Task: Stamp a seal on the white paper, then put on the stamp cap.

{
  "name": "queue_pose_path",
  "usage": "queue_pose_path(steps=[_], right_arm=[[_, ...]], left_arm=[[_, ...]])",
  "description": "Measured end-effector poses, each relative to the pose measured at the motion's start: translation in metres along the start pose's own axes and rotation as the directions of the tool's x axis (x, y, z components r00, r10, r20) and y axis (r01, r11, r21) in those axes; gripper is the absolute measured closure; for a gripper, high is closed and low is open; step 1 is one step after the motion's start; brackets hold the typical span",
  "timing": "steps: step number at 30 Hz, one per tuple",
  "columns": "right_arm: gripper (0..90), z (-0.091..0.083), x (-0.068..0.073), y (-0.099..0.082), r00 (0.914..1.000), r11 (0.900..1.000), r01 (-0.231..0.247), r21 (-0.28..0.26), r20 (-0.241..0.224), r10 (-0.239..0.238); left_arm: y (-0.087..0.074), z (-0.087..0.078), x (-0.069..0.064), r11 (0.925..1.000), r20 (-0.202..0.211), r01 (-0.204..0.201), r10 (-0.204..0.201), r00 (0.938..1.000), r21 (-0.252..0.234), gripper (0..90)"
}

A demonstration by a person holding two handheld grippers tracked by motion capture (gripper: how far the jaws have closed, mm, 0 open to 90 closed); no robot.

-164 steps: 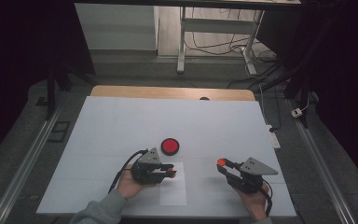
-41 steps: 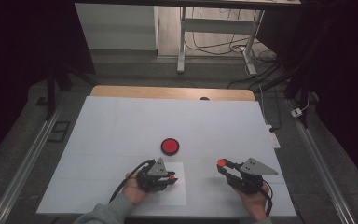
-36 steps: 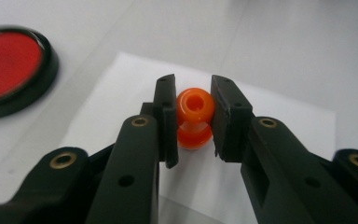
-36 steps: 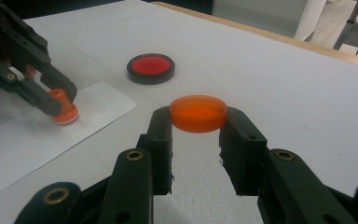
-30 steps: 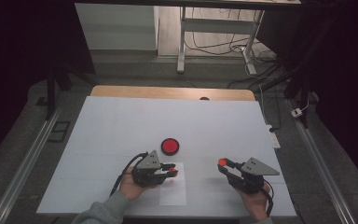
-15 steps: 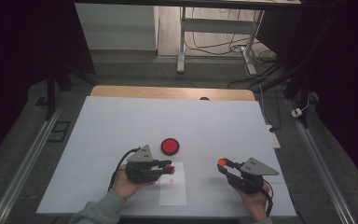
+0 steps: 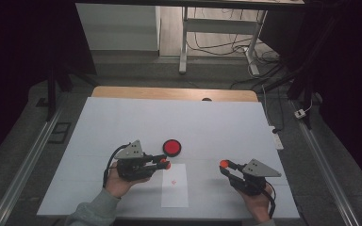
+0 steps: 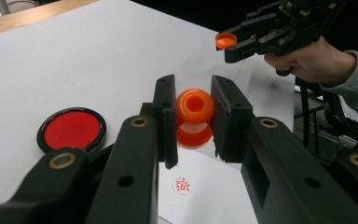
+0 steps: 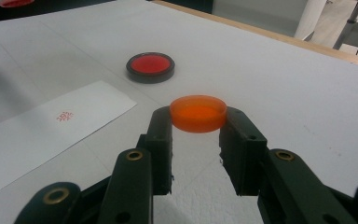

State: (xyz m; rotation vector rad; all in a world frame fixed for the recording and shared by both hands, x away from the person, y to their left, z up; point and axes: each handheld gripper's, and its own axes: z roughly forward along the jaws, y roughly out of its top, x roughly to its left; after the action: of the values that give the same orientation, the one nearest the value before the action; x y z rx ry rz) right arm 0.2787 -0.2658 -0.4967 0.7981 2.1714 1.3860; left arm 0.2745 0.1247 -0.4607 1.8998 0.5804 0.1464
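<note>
My left gripper point(image 8: 193, 114) is clamped on an orange stamp point(image 8: 194, 116): a rounded, waisted knob with a hole in its end, held level between the jaws above the far edge of the paper point(image 7: 175, 184). My right gripper point(image 9: 196, 122) is clamped on the stamp's shallow orange cap point(image 9: 198, 113), a low round dish held flat, above the bare table point(image 7: 217, 122) to the right of the paper. The paper carries one small red imprint point(image 8: 182, 185) near its middle. Against the frame a second and a half ago, my left hand point(image 7: 120, 181) has lifted the stamp off the paper and drawn it slightly toward the far side; the right hand point(image 7: 257, 202) has not shifted. The ink pad point(image 7: 172, 147), a black-rimmed round tin, lies open just beyond the paper's far edge, holding a red pad.
</note>
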Motion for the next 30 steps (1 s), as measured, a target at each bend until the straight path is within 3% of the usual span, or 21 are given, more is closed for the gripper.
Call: queue_pose_path(steps=[30], right_arm=[[65.2, 0.0041, 0.0006, -0.0019, 0.9998, 0.9999, 0.005, 0.013, -0.019, -0.004]], left_arm=[[0.0018, 0.0035, -0.0003, 1.0000, 0.006, -0.005, 0.005, 1.0000, 0.002, 72.1]])
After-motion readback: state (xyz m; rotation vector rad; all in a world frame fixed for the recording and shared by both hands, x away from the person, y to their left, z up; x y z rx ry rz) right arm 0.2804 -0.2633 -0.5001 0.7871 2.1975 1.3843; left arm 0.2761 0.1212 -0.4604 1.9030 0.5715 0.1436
